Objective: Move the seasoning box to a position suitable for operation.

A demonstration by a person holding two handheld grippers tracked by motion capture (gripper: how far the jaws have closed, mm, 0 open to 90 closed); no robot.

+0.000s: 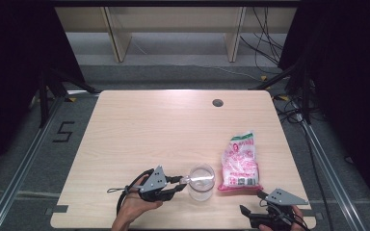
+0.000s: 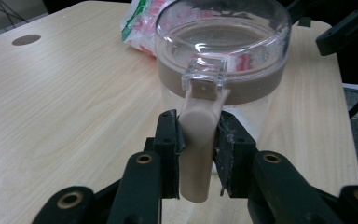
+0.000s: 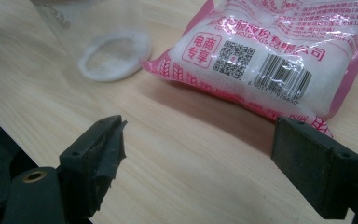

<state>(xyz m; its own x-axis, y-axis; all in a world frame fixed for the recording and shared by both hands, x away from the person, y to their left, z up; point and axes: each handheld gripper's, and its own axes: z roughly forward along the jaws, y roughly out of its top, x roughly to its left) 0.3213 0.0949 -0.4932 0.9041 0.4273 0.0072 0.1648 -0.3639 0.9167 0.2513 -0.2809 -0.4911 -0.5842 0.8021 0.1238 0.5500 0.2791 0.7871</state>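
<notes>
- Nearest the camera in the left gripper view, the left tongs (image 2: pixel 198 140) are seen clenched on a beige plastic clasp lever (image 2: pixel 196 144), with a black pad pressed against each side of it.
- That lever is hinged to a clear plastic catch (image 2: pixel 204 74) on the rim of a clear plastic round lid (image 2: pixel 223 28), which is seated on a clear round container (image 1: pixel 201 182).
- A brown sealing band (image 2: pixel 261 81) is seen running round the container just under the lid.
- From the high view, the container is found upright near the front edge of the pale wooden surface (image 1: pixel 149 130), with the left tongs reaching it from its left side.
- A pink and white plastic bag of white grains (image 1: pixel 241 161) is laid flat just beside the container, on its right; whether the two touch cannot be told.
- The right tongs (image 3: pixel 198 158) are held released, jaws wide apart with nothing between them, low over the surface and near the barcode end of the bag.
- In the high view, the right tongs (image 1: pixel 253 202) are seen at the front right corner, apart from the container.
</notes>
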